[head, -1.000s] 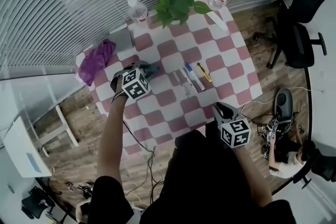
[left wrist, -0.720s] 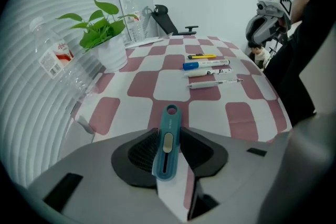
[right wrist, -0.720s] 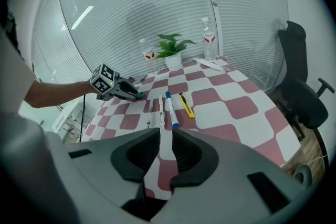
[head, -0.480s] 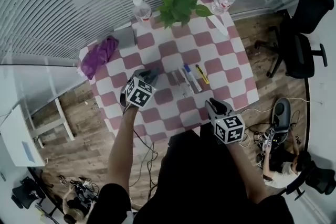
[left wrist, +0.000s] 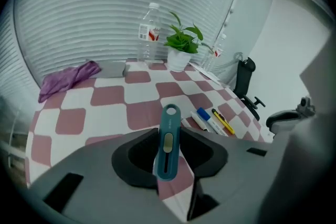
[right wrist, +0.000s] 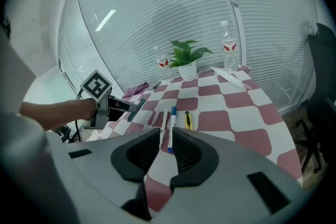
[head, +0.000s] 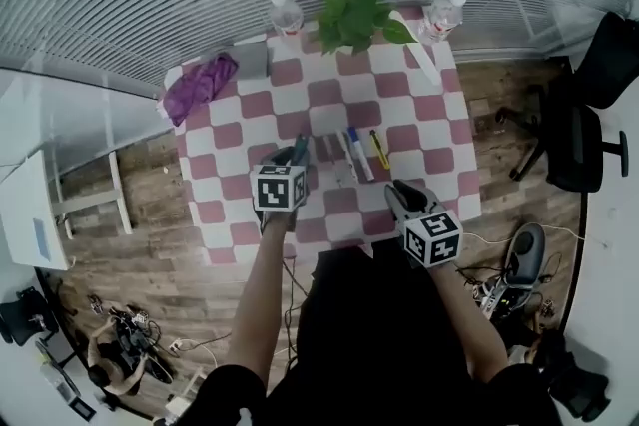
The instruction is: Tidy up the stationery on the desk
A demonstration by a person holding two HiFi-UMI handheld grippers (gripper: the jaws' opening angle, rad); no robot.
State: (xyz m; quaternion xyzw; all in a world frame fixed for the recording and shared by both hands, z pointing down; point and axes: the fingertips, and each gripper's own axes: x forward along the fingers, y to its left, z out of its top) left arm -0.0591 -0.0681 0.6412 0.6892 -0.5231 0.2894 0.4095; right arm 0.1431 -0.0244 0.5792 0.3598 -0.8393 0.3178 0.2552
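The left tongs (left wrist: 169, 162) hold a blue-green cutter (left wrist: 168, 136) by its middle. The jaws have just been closing a little, and they press on its two sides. The cutter stands on end in the grip, with its hole end at the top. It looks to be up in the air, over the bench (head: 429, 130), just left of the row of pens (head: 351, 155).

The right tongs (right wrist: 167, 152) are a little bit open and hold nothing. They hang over the near edge of the bench, pointing at the pens.

The job now seems to be to put the cutter next to the pens. To do it well, keep the grip tight on the way. Turn the cutter so it lies the same way as the pens. Bring it down slowly beside them, not on top. Let go only when it rests flat.
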